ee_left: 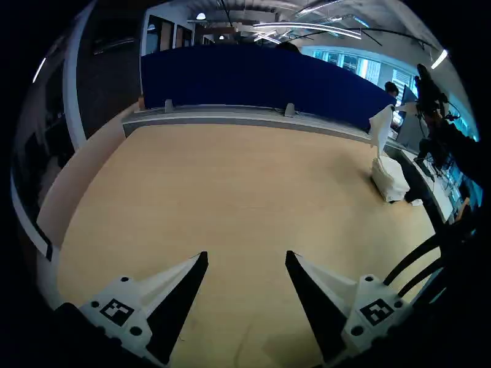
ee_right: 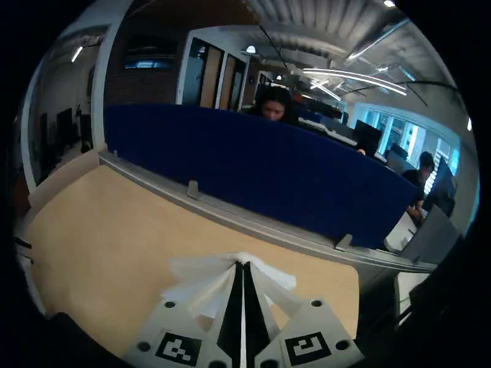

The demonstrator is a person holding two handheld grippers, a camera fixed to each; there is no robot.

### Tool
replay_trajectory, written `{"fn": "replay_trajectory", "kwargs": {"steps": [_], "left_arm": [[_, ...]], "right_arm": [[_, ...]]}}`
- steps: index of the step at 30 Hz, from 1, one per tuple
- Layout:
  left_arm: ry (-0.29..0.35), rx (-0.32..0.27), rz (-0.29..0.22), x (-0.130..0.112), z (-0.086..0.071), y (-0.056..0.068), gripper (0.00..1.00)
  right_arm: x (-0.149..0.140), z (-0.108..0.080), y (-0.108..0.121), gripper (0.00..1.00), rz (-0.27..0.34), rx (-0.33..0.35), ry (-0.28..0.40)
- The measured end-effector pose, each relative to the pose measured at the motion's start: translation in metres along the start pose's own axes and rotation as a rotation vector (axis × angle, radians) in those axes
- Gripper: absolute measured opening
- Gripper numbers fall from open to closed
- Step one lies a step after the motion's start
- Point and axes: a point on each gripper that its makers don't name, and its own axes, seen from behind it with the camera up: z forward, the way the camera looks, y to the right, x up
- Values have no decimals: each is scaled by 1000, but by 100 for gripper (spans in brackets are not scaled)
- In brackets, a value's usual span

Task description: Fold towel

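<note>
Light wood tabletop [ee_left: 215, 184], bare across its middle, grey rail along the far edge. Nearest in the left gripper view: left claw [ee_left: 245, 254], fingers wide apart, nothing between them, hovering above the wood. Black tips, white bodies, and a square marker tag on each finger.

In the right gripper view the right claw [ee_right: 243, 267] has its fingers pressed together, clamped on the towel [ee_right: 193, 276]. White cloth bunches at the tips and fans out on both sides of the fingers. It is held above the tabletop, near the far rail.

Farther off in the left gripper view, at the tabletop's far right corner, the same towel hangs as a narrow white strip from that claw, with a dark sleeve [ee_left: 457, 144] behind it. A white heap [ee_left: 390, 178] sits on the wood right under the strip; cannot tell if it is the towel's lower end or a separate piece. Black curved bars [ee_left: 423, 257] stand just off the tabletop's right edge.

Behind the rail is a blue divider panel [ee_right: 258, 165], upright, running the tabletop's whole far side. One person [ee_right: 273, 104] sits behind it, seen over the top edge. Another person [ee_right: 423, 172] is farther right by dark monitors. At the back are glass doors, windows at right, and long ceiling light strips [ee_right: 353, 76].
</note>
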Motion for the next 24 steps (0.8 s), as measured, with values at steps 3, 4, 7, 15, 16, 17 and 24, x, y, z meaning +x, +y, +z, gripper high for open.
{"fn": "replay_trajectory", "kwargs": {"steps": [3, 4, 7, 15, 16, 17, 24], "left_arm": [[-1, 2, 1, 1, 1, 1, 94], [-1, 3, 1, 1, 1, 1, 94], [-2, 3, 2, 2, 2, 3, 94], [-3, -2, 7, 3, 3, 8, 94], [-3, -3, 7, 3, 3, 9, 94], [-3, -4, 8, 3, 4, 9, 94], [-4, -16, 19, 5, 4, 13, 94]], "right_arm": [[0, 3, 4, 4, 8, -3, -1], [0, 4, 5, 4, 9, -3, -2], [-3, 7, 7, 4, 11, -4, -7], [-10, 8, 10, 4, 17, -5, -17], [-11, 7, 10, 4, 17, -6, -17], [-13, 6, 11, 4, 18, -7, -18], [-30, -12, 13, 4, 34, -12, -26]]}}
